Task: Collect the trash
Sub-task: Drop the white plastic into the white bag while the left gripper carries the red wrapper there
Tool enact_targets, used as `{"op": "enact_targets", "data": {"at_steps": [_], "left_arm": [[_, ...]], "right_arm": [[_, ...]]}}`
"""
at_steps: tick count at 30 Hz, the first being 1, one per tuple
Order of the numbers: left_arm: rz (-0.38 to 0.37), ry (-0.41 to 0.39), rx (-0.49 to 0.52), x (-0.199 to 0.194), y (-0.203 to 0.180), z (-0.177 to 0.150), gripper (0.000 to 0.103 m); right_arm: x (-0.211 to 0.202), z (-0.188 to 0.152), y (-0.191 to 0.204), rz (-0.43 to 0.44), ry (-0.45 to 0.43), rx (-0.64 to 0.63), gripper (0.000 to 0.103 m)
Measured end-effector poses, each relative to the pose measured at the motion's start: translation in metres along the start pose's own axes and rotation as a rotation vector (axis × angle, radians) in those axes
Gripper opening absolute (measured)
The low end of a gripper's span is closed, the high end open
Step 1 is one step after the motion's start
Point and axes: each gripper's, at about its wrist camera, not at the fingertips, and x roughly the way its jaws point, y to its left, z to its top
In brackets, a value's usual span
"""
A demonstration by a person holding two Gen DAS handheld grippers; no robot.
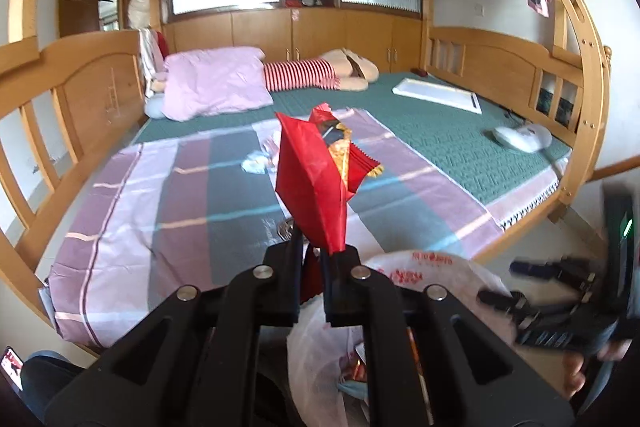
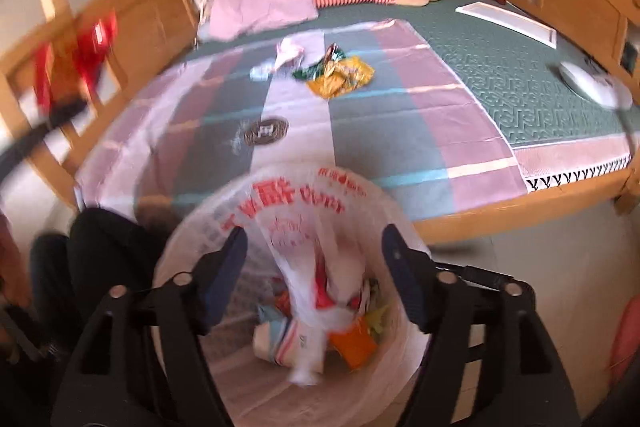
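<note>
My left gripper (image 1: 320,251) is shut on a red snack wrapper (image 1: 316,179), held upright above the bed's near edge; it shows blurred at the left of the right wrist view (image 2: 76,63). A white plastic trash bag (image 2: 288,211) with red print stands open below the bed, holding several wrappers; it also shows in the left wrist view (image 1: 420,271). My right gripper (image 2: 314,247) is open and empty just above the bag's mouth. On the striped sheet (image 2: 400,115) lie a yellow and green wrapper pile (image 2: 340,75), a white crumpled scrap (image 2: 280,59) and a dark round item (image 2: 266,131).
The wooden bunk bed has a headboard rail (image 1: 80,87) at left and a side rail (image 1: 500,59) at right. A pink pillow (image 1: 216,83), a striped plush toy (image 1: 320,71), a white board (image 1: 436,95) and a white round object (image 1: 520,137) lie on the green mat.
</note>
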Motion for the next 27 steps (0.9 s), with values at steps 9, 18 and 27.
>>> {"op": "enact_targets", "data": {"at_steps": [9, 18, 27], "left_arm": [[-0.186, 0.209, 0.055, 0.046, -0.029, -0.034, 0.009], [-0.285, 0.387, 0.044, 0.091, -0.039, -0.062, 0.081], [-0.048, 0.296, -0.231, 0.117, 0.064, -0.052, 0.095]], "right_arm": [[-0.051, 0.014, -0.036, -0.050, -0.188, 0.132, 0.079], [-0.039, 0.030, -0.044, -0.051, -0.200, 0.190, 0.088], [0.045, 0.103, -0.004, 0.020, -0.128, 0.093, 0.088]]}}
